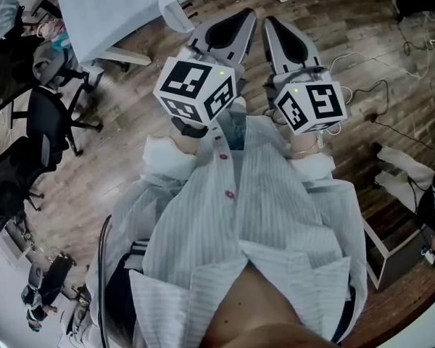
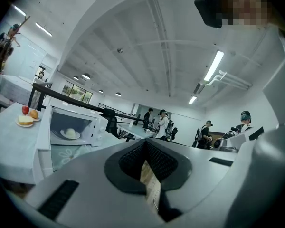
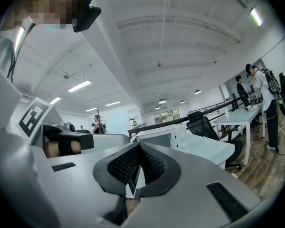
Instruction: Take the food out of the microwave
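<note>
The food (image 2: 70, 133) inside the microwave (image 2: 99, 126), at nine o'clock in the left gripper view, is too small to identify.

Bright ceiling strip lights (image 2: 213, 66); strong fisheye distortion at edges.

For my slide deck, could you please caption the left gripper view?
Shut, empty left gripper looking toward an open microwave with a plate of food inside.

Pale, seemingly bun-like food (image 2: 70, 133) sits inside open microwave (image 2: 99, 125).
</note>
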The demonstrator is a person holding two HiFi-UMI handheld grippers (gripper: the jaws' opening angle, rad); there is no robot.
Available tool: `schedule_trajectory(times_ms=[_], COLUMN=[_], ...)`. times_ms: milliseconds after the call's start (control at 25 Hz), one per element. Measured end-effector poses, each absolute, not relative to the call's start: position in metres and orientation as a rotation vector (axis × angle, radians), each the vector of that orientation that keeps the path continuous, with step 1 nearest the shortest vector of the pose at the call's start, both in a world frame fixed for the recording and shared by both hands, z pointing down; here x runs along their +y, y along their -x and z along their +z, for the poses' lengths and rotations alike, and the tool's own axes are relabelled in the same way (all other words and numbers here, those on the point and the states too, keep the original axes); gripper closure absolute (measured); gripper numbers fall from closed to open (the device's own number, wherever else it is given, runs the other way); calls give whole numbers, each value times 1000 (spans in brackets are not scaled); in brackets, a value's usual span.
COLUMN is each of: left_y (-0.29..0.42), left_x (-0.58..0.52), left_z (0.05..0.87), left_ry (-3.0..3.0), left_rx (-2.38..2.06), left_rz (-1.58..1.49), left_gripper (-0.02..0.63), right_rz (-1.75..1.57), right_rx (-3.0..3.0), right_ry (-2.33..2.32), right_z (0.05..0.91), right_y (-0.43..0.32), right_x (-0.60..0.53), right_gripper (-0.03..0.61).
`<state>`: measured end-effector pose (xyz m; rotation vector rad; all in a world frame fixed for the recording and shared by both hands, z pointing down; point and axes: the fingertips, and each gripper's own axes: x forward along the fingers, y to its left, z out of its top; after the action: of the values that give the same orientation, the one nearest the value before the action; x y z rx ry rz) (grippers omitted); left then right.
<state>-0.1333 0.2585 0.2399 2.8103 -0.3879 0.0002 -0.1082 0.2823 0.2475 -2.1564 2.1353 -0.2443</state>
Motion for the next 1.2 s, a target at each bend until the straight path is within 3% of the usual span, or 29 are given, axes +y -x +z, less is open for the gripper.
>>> schedule_trajectory(times_ms=[600,1200], left_y=[109,16], left_x=[234,129], left_z=[254,262], left_ry=[-2785,-2753], left_rx=[-455,-501], left_rz=[19,19], left_gripper=[606,606], right_rz=[-325,-354], right_rx=[2126,2159], right_ry=[2125,2104], right_z=[264,269], right_y=[78,-14], right_x=[264,157], right_gripper=[546,546])
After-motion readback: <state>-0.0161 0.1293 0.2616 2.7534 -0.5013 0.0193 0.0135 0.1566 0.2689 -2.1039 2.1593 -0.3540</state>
